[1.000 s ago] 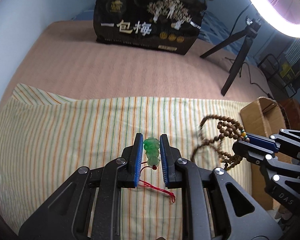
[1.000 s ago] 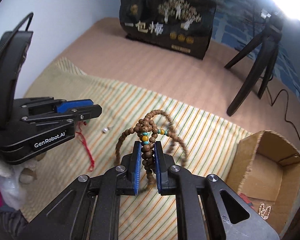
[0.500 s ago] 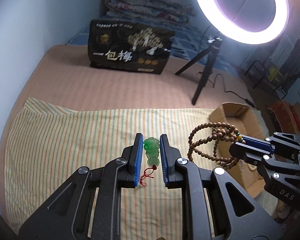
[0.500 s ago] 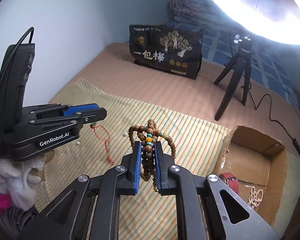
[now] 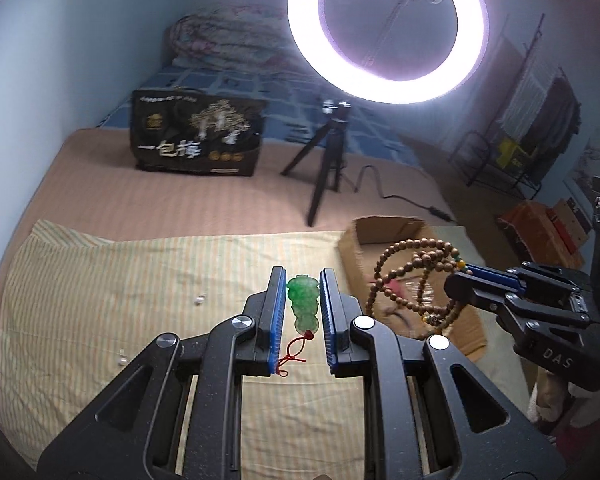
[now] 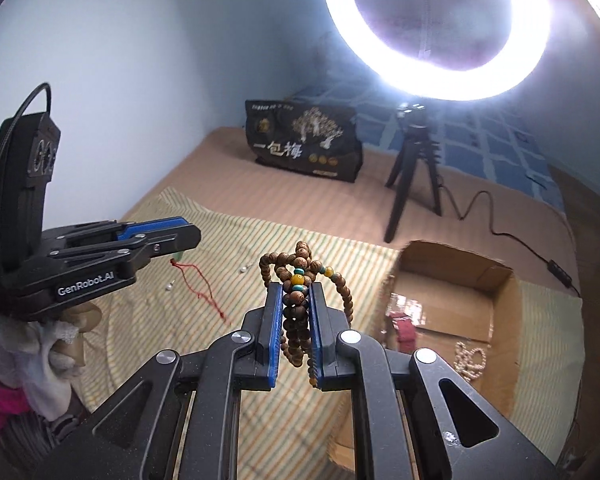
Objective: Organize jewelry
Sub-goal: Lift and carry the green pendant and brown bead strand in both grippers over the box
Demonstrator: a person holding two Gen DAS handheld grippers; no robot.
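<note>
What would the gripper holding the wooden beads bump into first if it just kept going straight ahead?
Probably the striped cloth on the bed. The right gripper, clamping the wooden bead string, points down at it, just left of the cardboard box. Depth is hard to judge.

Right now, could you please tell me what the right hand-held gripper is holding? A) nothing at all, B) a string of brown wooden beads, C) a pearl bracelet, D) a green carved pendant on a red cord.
B: the right hand-held gripper is shut on the string of brown wooden beads, while the green pendant sits in the left hand-held gripper.
</note>
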